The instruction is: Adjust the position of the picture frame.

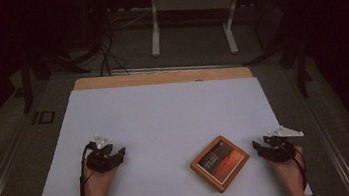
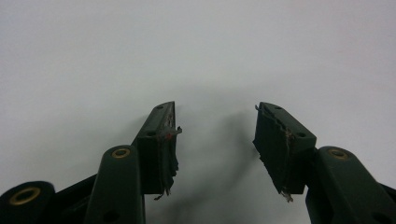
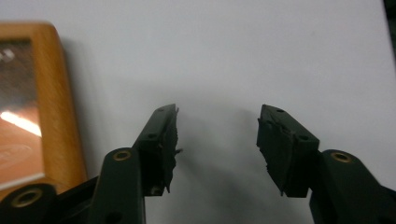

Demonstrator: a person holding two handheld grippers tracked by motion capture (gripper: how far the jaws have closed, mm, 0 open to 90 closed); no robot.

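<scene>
While flat, the wood-framed tablet lies glossy; white table sheet matte.

The left gripper looks along its two dark jaws, which rise from the bottom edge and lean a little toward each other at the tips. They stand well apart, with a wide gap and nothing between them. Each jaw carries a black pad on its inner face; the pads are worn, with frayed, ragged edges and small loose shreds hanging off them. Brass-coloured rivets sit in the arms lower down, near the bottom corners. Behind and below the jaws lies the plain white surface of the table, evenly lit. A soft grey shadow of the jaws falls on it in the gap between them
</scene>
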